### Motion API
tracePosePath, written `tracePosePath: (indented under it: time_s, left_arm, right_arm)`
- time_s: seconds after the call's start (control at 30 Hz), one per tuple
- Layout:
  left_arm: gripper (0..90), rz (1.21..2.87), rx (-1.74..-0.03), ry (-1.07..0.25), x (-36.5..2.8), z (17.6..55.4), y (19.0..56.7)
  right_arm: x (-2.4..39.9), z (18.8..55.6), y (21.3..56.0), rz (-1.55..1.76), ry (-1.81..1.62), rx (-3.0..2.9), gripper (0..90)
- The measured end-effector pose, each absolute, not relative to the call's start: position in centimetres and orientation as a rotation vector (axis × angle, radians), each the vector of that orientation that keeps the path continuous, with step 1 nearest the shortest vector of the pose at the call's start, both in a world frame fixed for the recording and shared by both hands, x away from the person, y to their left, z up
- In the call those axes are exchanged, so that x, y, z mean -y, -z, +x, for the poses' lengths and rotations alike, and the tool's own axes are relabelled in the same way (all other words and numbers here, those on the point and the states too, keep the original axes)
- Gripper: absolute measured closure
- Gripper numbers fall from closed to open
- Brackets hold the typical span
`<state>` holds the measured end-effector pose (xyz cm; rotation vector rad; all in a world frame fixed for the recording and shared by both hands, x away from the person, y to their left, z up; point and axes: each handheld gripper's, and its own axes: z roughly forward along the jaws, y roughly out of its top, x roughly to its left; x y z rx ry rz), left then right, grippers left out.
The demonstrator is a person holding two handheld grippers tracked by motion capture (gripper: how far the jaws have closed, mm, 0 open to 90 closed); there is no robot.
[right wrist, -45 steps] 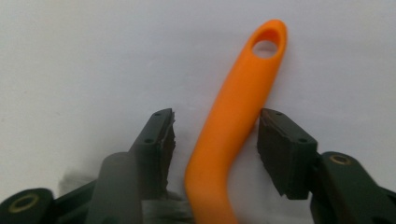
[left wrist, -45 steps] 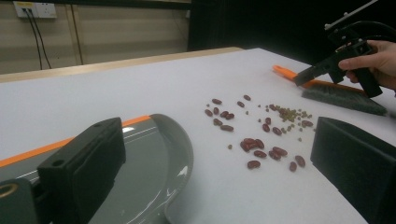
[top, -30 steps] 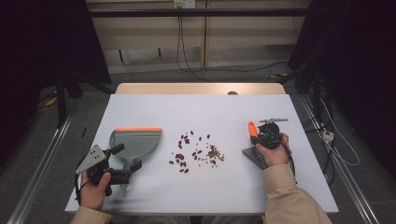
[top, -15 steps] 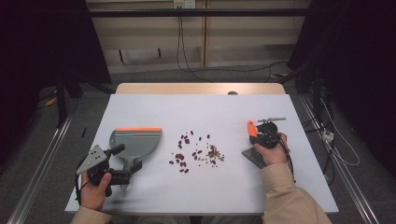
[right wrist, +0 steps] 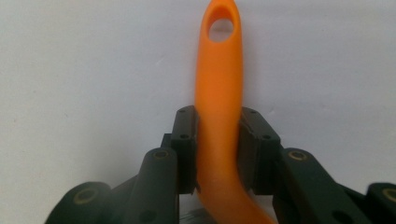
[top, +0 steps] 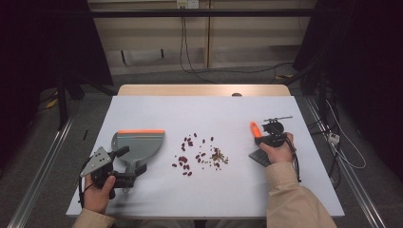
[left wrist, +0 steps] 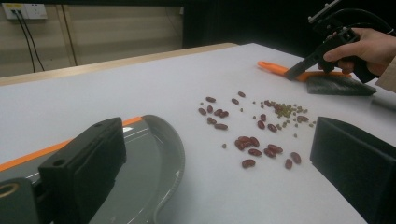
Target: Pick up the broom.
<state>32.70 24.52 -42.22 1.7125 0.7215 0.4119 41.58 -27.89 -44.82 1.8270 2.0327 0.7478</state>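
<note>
A brush with an orange handle [top: 255, 128] and dark bristles [top: 259, 157] lies at the table's right. My right gripper [right wrist: 218, 127] is shut on the handle [right wrist: 218, 84]; its jaws have just been closing with the handle between them. It also appears far right in the left gripper view, right gripper [left wrist: 299, 71] on the brush [left wrist: 338, 86]. A grey dustpan [top: 139, 144] with an orange edge lies at the left. My left gripper [top: 132, 162] stands open beside its rear end, its jaws wide apart [left wrist: 219, 163]. Red and small green beans [top: 200, 155] are scattered in the middle.
The white table top [top: 199, 111] has a wooden strip along its far edge. Cables and a dark stand are on the floor beyond it. The person's sleeve [top: 290, 194] comes in at the lower right.
</note>
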Motion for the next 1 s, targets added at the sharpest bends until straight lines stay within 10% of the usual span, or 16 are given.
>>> tracePosePath:
  time_s: [1.0]
  left_arm:
    - [3.4,1.68,-0.718,-0.464,-24.6,32.2,41.2]
  right_arm:
    - [27.7,39.2,41.1,1.7,-1.051,-1.935,77.0]
